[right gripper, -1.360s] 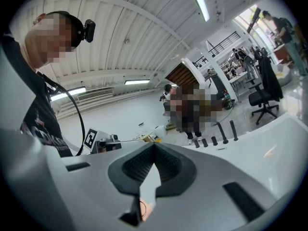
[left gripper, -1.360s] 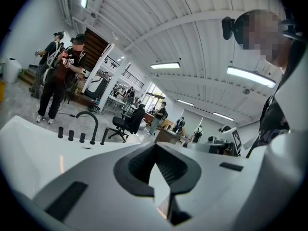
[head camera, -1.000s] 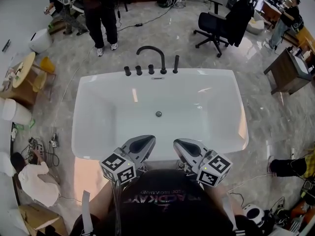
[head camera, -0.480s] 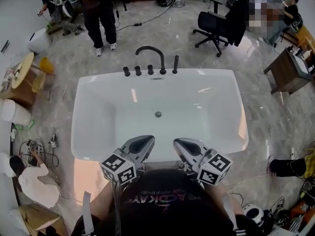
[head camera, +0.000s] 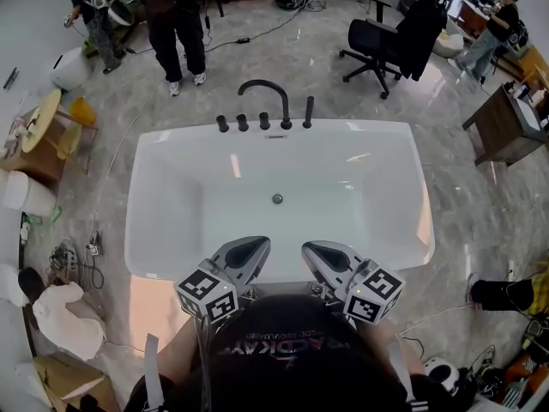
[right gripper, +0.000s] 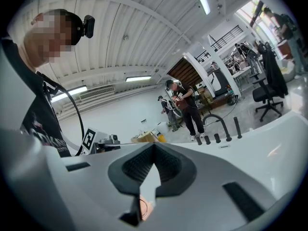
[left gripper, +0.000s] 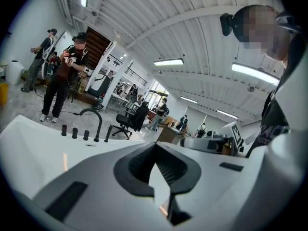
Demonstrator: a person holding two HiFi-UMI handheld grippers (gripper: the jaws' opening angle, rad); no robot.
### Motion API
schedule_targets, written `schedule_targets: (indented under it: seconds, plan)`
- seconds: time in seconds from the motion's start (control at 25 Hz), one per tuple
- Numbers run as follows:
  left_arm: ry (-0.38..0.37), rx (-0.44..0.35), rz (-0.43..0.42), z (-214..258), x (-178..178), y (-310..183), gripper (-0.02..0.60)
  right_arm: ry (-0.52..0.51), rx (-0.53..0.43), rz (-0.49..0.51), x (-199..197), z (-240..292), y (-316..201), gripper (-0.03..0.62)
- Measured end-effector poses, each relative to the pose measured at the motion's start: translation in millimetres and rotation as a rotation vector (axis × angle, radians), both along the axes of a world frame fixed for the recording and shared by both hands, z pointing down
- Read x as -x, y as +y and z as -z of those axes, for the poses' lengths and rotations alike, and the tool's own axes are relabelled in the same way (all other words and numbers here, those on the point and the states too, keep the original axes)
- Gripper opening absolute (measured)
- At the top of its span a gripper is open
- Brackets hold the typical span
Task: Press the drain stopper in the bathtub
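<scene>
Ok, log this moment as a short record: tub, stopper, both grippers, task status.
bathtub: white, dark faucet at far rim
drain stopper: centre of tub floor, nothing touching it
left gripper: shut, empty, over near rim
right gripper: shut, empty, over near rim, beside the left one
status: stopper not yet reached

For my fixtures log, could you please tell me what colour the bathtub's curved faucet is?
The faucet is matte black; it shows best in the head view.
</scene>
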State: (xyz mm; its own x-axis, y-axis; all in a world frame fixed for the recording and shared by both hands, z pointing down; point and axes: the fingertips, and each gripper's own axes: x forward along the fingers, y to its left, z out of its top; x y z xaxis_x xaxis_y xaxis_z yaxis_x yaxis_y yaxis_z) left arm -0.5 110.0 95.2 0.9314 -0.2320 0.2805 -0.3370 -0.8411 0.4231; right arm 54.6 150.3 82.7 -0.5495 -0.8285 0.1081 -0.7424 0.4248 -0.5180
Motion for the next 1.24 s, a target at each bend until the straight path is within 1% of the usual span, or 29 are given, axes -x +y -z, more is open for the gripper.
schedule_targets:
  seconds: [0.2, 0.6, 0.8, 1.24]
  plan:
    - [0.029, -0.018, 0.005, 2.4, -2.0, -3.0, 0.009, 0.004, 0.000, 0.006, 0.7, 0.7, -1.6, 0.015]
    - [0.017, -0.015, 0.012, 3.2, -1.4, -1.1, 0.009, 0.001, 0.000, 0.010, 0.7, -0.3, -0.4, 0.015]
    - [0.029, -0.025, 0.005, 6.8, -1.6, -0.7, 0.009, 0.002, 0.002, 0.007, 1.3, 1.4, 0.0, 0.015]
    - [0.009, -0.024, -0.001, 2.8, -0.5, 3.1, 0.009, 0.004, 0.003, 0.008, -0.2, 1.7, 4.1, 0.015]
